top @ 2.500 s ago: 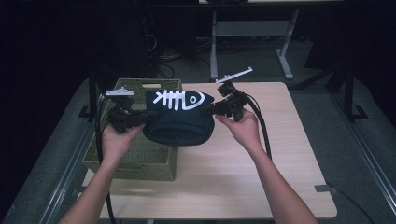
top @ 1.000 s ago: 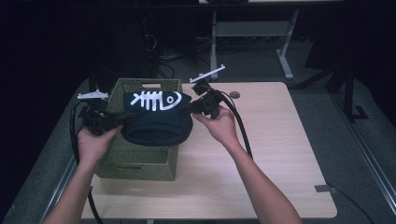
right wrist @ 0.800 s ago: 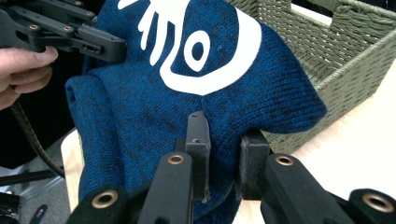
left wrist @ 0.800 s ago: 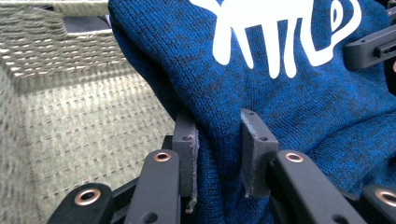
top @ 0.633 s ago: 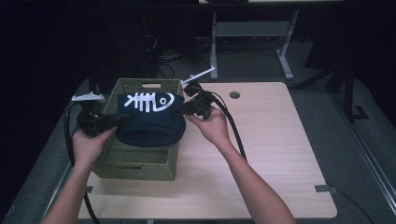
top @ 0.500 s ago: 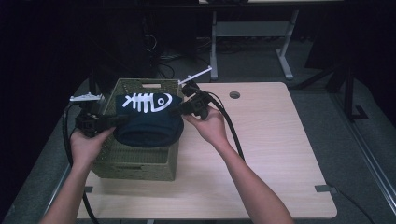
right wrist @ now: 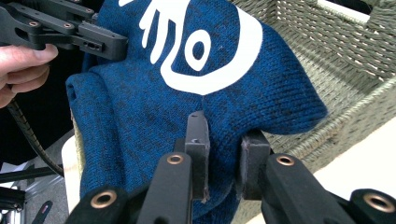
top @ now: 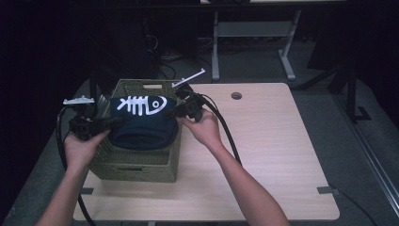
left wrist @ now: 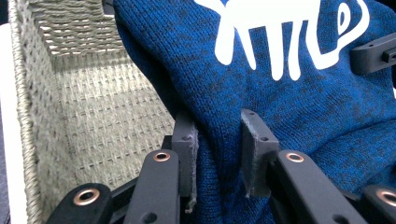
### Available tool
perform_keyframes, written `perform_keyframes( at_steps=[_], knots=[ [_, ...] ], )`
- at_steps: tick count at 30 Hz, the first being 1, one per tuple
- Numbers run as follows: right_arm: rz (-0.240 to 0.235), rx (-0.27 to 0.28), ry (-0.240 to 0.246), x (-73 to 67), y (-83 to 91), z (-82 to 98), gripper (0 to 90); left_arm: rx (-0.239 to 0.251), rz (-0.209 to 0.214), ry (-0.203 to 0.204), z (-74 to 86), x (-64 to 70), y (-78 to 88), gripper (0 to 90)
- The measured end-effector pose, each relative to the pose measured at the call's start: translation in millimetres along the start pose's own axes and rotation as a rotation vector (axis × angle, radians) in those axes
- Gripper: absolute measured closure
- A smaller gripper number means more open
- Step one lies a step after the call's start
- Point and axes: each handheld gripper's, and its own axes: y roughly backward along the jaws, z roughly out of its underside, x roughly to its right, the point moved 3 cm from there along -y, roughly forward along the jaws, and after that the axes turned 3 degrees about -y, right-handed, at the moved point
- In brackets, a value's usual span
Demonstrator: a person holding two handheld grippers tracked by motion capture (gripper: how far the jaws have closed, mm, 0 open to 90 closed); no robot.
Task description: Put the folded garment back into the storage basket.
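Dim, dark surround (close-ups sharp)

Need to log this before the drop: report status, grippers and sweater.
Left gripper and right gripper both shut on blue sweater, one per side. Sweater hangs folded over the open wicker basket. Nothing in the way.

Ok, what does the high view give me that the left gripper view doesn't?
High view alone: the whole table, both hands, the right tongs clamped on the sweater's far side, and the basket's outer walls. Left gripper view alone: the left tongs pinching a fold of knit between their pads, and the basket's bare woven floor under it. Both: the blue sweater with its white fishbone print, hanging over the basket.
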Motion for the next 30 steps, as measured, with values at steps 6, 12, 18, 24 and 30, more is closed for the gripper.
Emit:
perform_keyframes(
  at_steps=[6,12,18,24,30],
  knots=[
    [-0.01,-0.008,-0.006,-0.7,-7.0,0.5,77.6,-0.007,-0.011,0.003,3.8,-3.4,1.2,70.2],
    [-0.009,-0.013,-0.003,-1.2,-10.9,0.5,77.4,-0.012,-0.014,0.007,5.4,-7.4,0.2,70.1],
    [-0.006,-0.018,-0.004,-1.5,-17.0,0.4,77.0,-0.015,-0.028,0.016,7.5,-12.3,-1.5,69.3],
    [-0.003,-0.03,-0.002,-2.5,-26.5,0.6,77.0,-0.024,-0.037,0.032,13.2,-19.2,-3.4,68.8],
    [-0.003,-0.038,-0.003,-3.7,-34.7,0.8,76.9,-0.037,-0.048,0.033,17.6,-25.4,-4.1,68.6]
  ],
)
